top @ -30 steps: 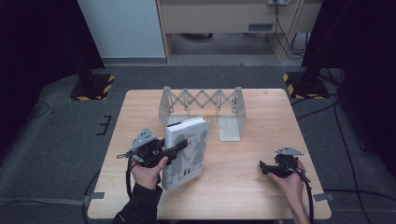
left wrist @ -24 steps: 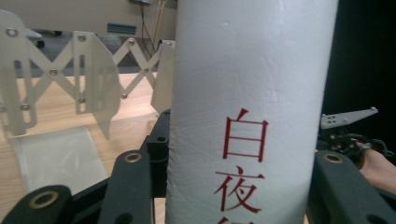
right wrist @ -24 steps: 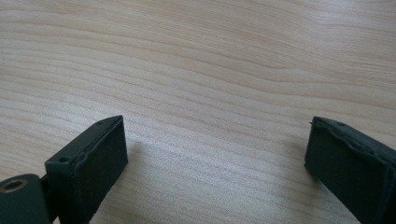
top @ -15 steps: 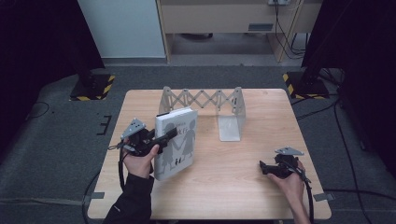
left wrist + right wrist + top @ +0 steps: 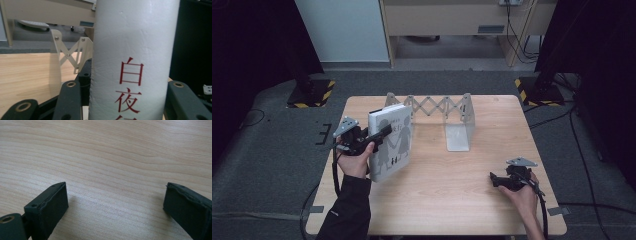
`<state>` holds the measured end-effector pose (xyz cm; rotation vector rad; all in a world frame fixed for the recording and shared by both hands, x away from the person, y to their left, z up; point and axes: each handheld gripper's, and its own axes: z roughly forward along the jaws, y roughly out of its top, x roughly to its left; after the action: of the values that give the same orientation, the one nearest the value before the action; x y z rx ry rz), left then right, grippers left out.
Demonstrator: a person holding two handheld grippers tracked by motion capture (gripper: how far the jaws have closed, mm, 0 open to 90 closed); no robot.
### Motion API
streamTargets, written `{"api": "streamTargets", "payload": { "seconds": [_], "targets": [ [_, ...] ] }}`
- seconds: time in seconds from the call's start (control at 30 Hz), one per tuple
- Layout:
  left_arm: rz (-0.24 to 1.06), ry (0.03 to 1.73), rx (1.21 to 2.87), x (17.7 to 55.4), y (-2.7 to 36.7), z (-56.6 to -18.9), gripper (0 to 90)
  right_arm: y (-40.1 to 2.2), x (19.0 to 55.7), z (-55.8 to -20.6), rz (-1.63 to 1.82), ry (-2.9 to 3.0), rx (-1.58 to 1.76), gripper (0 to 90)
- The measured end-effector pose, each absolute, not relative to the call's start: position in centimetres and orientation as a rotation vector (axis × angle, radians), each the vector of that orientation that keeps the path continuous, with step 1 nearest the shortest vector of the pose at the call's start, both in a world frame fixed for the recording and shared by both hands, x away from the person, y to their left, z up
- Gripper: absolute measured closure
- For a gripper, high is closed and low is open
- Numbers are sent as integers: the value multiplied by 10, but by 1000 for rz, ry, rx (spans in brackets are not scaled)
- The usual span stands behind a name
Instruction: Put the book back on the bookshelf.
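Now my left tongs pinch the white book by its spine, holding it upright at the counter's nine o'clock side, its lower edge just above the wood. At its one o'clock stands the rack, near but apart. My right tongs rest spread and empty at the counter's four o'clock.

1. Right gripper has its two black jaws spread wide apart, nothing sitting between them.
2. Under and ahead of them it's just the light wooden table, grain running across, with a soft shadow beside each jaw.
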<state>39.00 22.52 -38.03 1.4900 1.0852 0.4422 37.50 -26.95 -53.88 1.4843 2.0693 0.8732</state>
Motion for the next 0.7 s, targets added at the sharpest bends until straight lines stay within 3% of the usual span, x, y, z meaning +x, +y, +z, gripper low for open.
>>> {"api": "streamTargets", "payload": {
  "seconds": [0.7],
  "targets": [
    [509,1175,1482,445,207,-392,512,-269,375,-539,873,2069,1484,60]
  ]
}}
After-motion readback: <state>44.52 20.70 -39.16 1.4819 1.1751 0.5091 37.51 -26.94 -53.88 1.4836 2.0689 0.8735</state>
